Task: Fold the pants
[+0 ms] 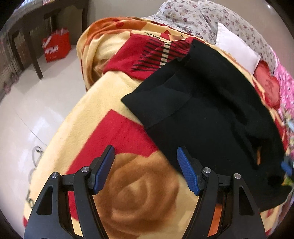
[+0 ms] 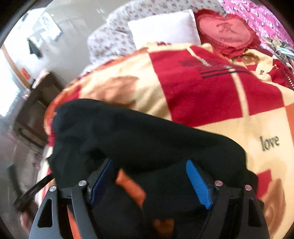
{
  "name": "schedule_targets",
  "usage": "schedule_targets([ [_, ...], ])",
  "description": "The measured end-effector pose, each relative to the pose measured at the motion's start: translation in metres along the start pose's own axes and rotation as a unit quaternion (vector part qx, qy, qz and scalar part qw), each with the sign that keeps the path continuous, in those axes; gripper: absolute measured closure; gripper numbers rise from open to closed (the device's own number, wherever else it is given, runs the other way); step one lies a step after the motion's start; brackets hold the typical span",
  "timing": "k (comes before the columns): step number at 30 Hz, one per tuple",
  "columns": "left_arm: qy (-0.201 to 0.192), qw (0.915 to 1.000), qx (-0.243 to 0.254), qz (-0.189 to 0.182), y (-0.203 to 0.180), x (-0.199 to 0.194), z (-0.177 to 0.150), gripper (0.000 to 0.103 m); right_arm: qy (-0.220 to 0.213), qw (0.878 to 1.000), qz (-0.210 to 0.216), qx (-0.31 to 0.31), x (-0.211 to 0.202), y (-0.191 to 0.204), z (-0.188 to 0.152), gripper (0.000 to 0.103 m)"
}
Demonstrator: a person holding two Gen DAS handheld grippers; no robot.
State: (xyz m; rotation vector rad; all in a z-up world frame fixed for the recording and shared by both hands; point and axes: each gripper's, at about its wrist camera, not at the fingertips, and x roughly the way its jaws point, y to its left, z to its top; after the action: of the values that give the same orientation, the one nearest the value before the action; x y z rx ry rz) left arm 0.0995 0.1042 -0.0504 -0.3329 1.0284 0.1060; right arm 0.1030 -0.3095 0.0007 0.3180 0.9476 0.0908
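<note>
The black pants (image 1: 207, 110) lie folded on a yellow and red blanket (image 1: 102, 117) on a bed. My left gripper (image 1: 145, 171) is open and empty above the blanket, just left of the pants' near edge. In the right wrist view the pants (image 2: 139, 136) lie bunched in front of and under my right gripper (image 2: 148, 182). Its jaws stand open with black cloth between and below them; they do not pinch it. A patch of orange blanket (image 2: 130, 185) shows through a gap in the cloth.
A red fringed scarf (image 1: 156, 53) lies beyond the pants. A white pillow (image 2: 163, 29), a red heart cushion (image 2: 226, 31) and floral bedding (image 1: 198, 16) sit at the head of the bed. To the left are a tiled floor (image 1: 27, 114), a red bag (image 1: 57, 46) and a dark table (image 1: 33, 27).
</note>
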Motion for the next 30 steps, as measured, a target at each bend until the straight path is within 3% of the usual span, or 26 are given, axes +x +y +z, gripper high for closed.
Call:
schedule_targets([
  [8,0.013,0.9996,0.018,-0.018,-0.027,0.015,0.016,0.033,-0.011,1.000,-0.024,-0.007,-0.054,-0.022,-0.048,0.023],
  [10,0.013,0.9990,0.030,-0.030,-0.035,0.018,0.017,0.050,-0.021,0.999,-0.029,0.002,-0.065,-0.030,-0.060,0.023],
  [11,0.012,0.9990,0.035,-0.024,-0.038,0.019,0.017,0.074,-0.025,0.999,-0.031,0.008,-0.069,-0.032,-0.066,0.023],
  [12,0.014,0.9988,0.040,-0.024,-0.041,0.020,0.016,0.086,-0.031,0.999,-0.031,0.016,-0.074,-0.037,-0.069,0.023],
  [14,0.012,0.9985,0.042,-0.035,-0.042,0.019,0.016,0.091,-0.032,0.999,-0.024,0.035,-0.080,-0.048,-0.073,0.023],
  [22,-0.021,0.9954,0.055,-0.076,-0.021,-0.041,-0.019,0.094,-0.031,0.992,-0.001,0.120,-0.087,-0.086,-0.079,0.023],
  [26,-0.011,0.9948,0.042,-0.093,0.006,-0.061,-0.045,0.094,-0.027,0.989,0.002,0.144,-0.084,-0.094,-0.082,0.023],
  [30,-0.013,0.9972,0.053,-0.051,0.020,-0.066,-0.062,0.095,-0.025,0.985,0.032,0.170,-0.079,-0.103,-0.084,0.023],
])
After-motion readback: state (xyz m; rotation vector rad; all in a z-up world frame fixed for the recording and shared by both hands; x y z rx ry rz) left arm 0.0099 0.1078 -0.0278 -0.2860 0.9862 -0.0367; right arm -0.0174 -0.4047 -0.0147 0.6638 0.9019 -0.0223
